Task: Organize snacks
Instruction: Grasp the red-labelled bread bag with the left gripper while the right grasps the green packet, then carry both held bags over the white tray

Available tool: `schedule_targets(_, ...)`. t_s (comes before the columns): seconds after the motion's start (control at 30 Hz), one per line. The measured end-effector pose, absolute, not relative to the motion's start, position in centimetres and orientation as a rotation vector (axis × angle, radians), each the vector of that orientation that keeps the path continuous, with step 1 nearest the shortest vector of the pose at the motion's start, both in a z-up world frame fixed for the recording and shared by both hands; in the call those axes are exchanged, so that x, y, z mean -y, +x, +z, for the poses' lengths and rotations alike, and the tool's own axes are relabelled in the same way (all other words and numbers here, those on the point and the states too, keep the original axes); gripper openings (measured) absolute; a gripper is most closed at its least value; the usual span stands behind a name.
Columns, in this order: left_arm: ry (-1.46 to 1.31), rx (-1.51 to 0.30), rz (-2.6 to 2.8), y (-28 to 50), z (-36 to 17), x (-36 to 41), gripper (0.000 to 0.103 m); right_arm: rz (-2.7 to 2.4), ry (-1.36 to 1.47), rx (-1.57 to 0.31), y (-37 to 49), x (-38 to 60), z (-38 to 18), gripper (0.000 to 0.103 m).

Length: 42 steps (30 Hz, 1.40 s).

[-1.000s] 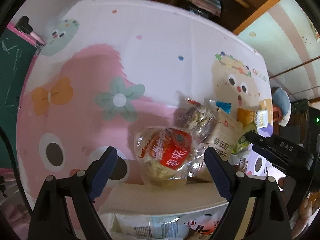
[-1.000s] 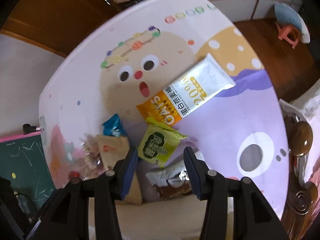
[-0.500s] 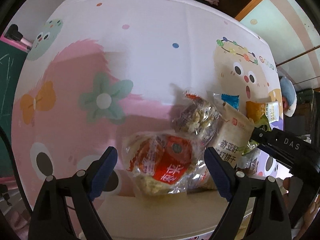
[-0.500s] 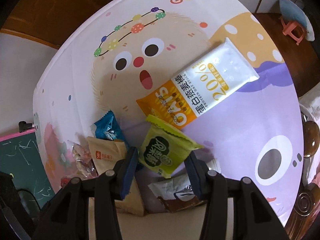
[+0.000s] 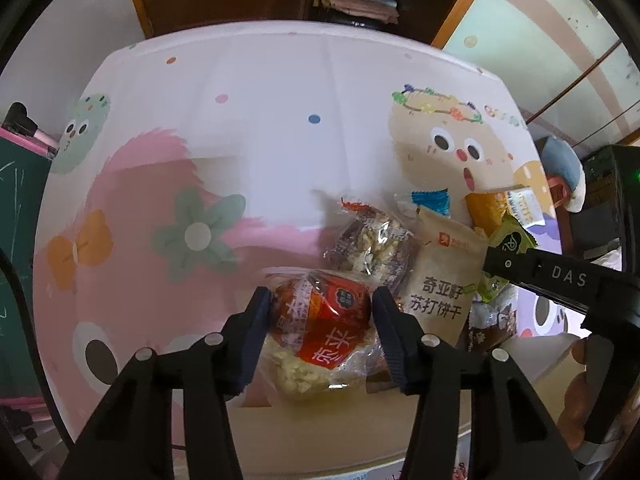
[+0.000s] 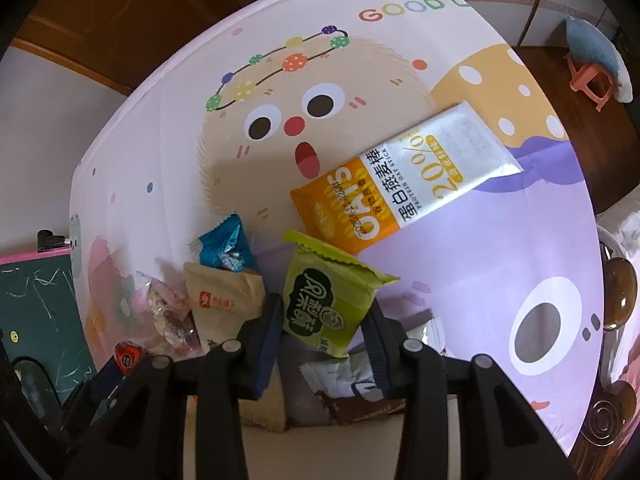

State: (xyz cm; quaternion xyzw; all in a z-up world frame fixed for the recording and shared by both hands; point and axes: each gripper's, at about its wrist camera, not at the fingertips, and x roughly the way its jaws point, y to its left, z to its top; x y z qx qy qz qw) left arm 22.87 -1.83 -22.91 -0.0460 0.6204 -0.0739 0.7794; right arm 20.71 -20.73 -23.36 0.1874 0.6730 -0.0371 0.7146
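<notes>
Left gripper (image 5: 322, 306): jaws closing, blue pads on either side of the clear plastic bag with a red label (image 5: 320, 332). Both pads meet the crinkled film, which bulges between them. Bag lies on the cartoon-printed tablecloth (image 5: 248, 128) near the table's near edge.

Right gripper (image 6: 326, 322): jaws closing on the light green snack packet with serrated ends (image 6: 328, 304). The left pad touches the packet's side; the right pad sits at its lower corner. Packet's far end is tilted up toward the orange-and-white oat bar wrapper (image 6: 404, 184) and overlaps that wrapper's orange end.

Snack pile, left wrist view: clear packet of pale puffed pieces (image 5: 372, 240) just beyond the red-label bag; tan paper cracker pouch with black lettering (image 5: 444, 280) to its right, touching both. Small blue wrapper (image 5: 432, 202) behind the pouch. A silver-and-brown wrapper (image 6: 344, 388) lies flat under the right gripper, partly hidden.

Right gripper's black body enters the left wrist view from the right, over the green packet.
</notes>
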Motion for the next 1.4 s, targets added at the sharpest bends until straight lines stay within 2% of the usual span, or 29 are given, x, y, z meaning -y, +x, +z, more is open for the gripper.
schedule_targets(0.4,-0.117,-1.226,-0.181,21.0,-17.8,0.6,0.049,-0.025,0.419,-1.381,19.0,22.1,-18.1,0.039)
schedule_targets(0.67,-0.131,-1.11,-0.233,18.3,-10.6,0.4,0.049,0.073,0.385,-1.278,16.5,21.2,-12.1,0.039)
schedule_targets(1.1,-0.139,-0.926,-0.328,9.8,1.1,1.0,0.049,0.218,0.276,-1.118,8.7,20.6,-1.1,0.039)
schedule_targets(1.4,-0.138,-0.931,-0.35,4.2,3.0,1.3,0.049,0.274,0.175,-1.086,2.7,20.6,2.4,0.039)
